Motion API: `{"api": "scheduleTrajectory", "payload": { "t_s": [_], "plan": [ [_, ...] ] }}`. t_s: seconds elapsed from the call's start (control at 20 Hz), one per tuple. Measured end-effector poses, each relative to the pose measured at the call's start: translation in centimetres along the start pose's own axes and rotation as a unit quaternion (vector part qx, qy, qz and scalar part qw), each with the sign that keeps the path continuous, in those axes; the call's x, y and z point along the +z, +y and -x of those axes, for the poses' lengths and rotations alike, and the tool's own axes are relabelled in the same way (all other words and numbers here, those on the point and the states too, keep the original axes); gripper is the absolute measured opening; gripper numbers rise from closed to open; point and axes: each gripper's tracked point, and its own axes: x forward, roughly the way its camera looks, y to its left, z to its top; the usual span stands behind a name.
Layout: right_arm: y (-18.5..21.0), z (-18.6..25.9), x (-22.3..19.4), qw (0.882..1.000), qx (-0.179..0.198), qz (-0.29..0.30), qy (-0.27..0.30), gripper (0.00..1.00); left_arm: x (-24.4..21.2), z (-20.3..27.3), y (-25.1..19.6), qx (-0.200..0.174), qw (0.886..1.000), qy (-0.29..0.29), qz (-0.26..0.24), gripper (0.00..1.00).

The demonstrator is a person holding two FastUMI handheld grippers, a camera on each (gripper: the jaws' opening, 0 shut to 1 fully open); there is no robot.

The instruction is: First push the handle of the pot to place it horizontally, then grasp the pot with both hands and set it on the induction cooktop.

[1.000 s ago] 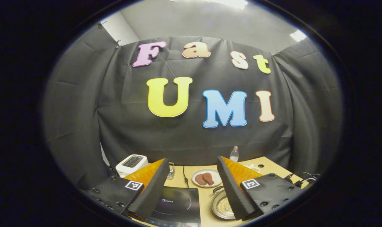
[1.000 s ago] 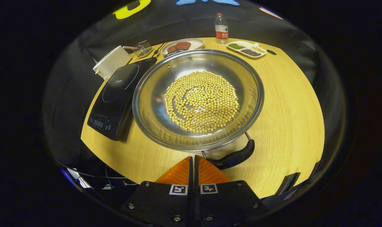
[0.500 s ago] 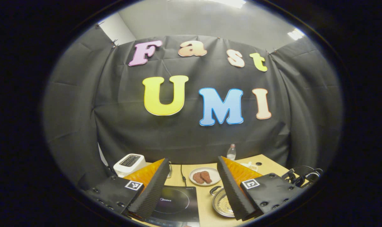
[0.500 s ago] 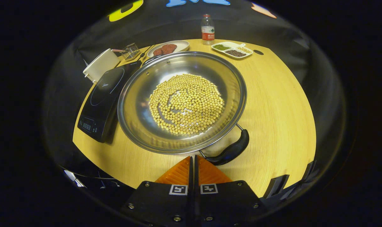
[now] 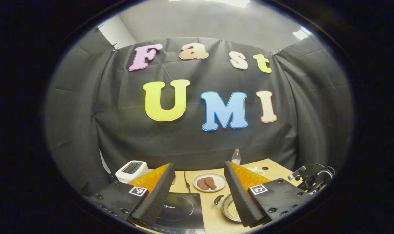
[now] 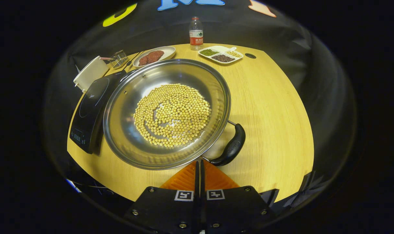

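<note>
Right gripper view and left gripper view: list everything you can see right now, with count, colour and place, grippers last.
pot: 1, silver, centre of table, beside the cooktop
soybeans: many, pale yellow, in the pot
pot handle: 1, black, at the pot's near right rim
induction cooktop: 1, black, left of the pot
toaster: 1, white, far left
wire rack: 1, metal, behind the toaster
plate: 1, white, far side, holding brown food
divided dish: 1, white, far right, holding beans
bottle: 1, clear, far edge
table: 1, light wood
left hand-held gripper: 1, open, raised above the cooktop
right hand-held gripper: 1, shut, empty, near the pot handle
</note>
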Motion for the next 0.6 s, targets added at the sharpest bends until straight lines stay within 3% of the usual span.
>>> {"api": "scheduleTrajectory", "payload": {
  "t_s": [0.6],
  "plan": [
    [-5.3,-1.9,3.9,0.999,-0.040,0.015,-0.009,0.00,-0.7,-0.2,-0.2,0.007,1.000,0.010,-0.002,0.95]
  ]
}}
